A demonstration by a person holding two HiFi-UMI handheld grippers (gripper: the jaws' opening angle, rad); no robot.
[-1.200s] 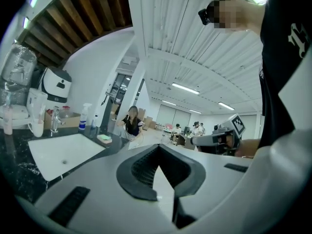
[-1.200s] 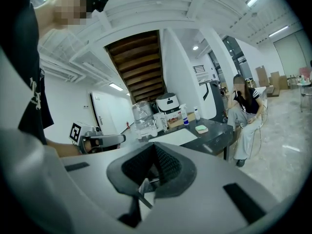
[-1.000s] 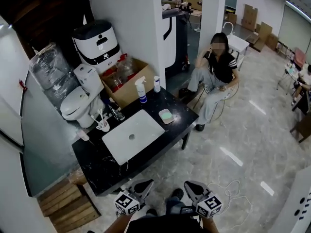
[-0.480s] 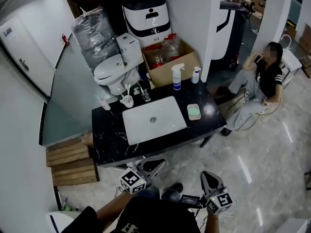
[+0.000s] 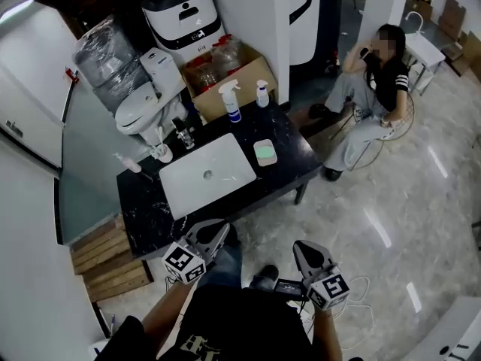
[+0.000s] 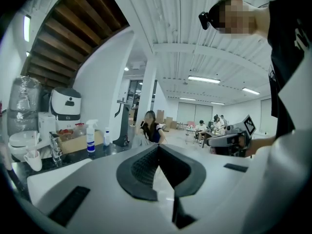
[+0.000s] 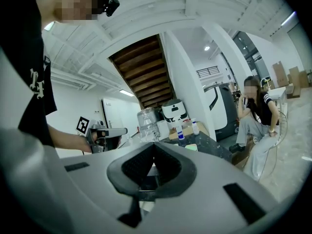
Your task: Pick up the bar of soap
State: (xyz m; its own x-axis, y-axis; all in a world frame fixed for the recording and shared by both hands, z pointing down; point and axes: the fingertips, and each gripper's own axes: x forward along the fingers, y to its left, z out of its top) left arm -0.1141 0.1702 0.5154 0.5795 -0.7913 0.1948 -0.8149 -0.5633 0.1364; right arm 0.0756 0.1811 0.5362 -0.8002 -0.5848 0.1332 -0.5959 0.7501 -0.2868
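the bar of soap, pale green, lies flat near the worktop's right edge, just right of the sink. its long axis runs from front edge to back edge. it is well apart from the left gripper and right gripper. both hang off the front edge, jaws pressed together on nothing. the soap has kept its earlier place.

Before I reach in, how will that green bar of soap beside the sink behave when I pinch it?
The bar of soap looks a solid, rounded block: probably stiff, fairly light. Its smooth top may slip when pinched. Lying flat in its pale dish, it should slide, not roll.
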